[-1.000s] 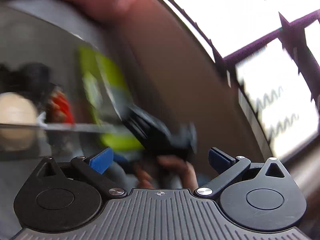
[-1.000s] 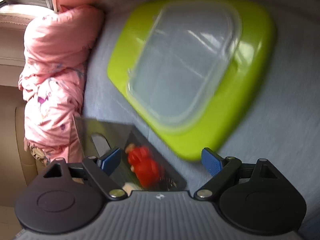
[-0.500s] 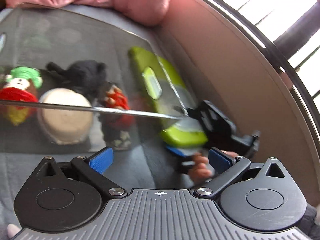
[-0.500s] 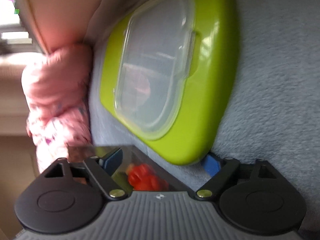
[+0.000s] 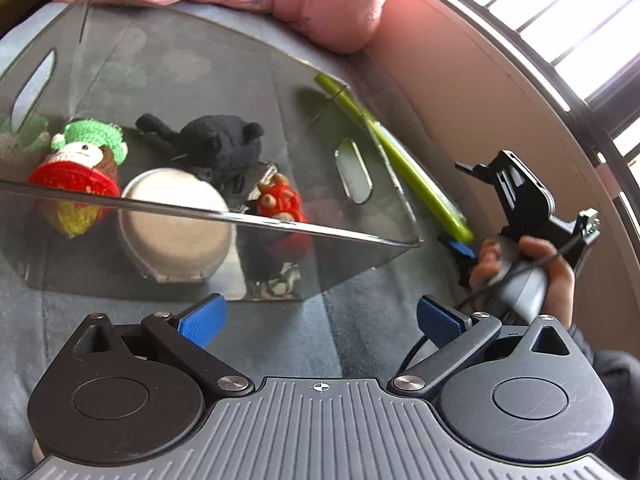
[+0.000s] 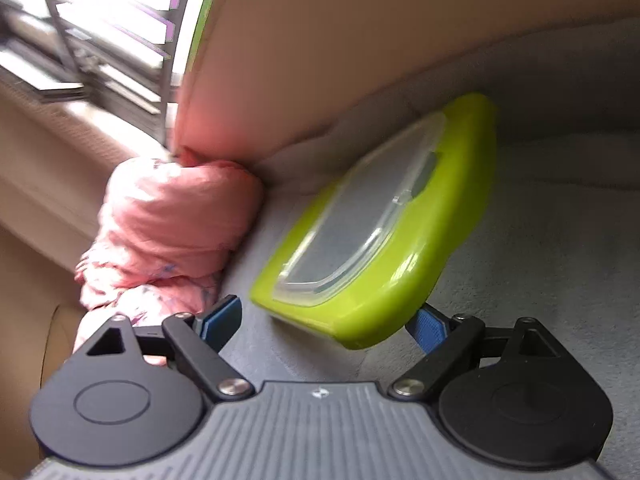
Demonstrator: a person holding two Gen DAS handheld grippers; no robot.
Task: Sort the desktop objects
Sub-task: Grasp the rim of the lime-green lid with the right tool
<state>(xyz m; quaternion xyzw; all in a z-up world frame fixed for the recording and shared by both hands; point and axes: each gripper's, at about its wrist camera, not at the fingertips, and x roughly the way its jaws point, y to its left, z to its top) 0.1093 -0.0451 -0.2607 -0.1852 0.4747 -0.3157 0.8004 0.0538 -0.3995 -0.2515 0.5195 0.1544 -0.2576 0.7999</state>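
Four things already sit in the clear bin (image 5: pixel 352 168): a knitted doll (image 5: pixel 80 172), a black plush (image 5: pixel 224 144), a round tin (image 5: pixel 176 224) and a small red figure (image 5: pixel 280 204). Left hand-held gripper (image 5: pixel 320 320) hangs open and empty. Right hand-held gripper (image 6: pixel 324 320), jaws spread, straddles the green lid's (image 6: pixel 380 240) near corner, so capping the bin likely remains.

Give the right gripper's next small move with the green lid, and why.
Probably close the right gripper on the near corner of the green lid. Its jaws stand wide open with that corner between them, and the lid is tilted on edge beside the clear bin, which holds toys and is uncovered.
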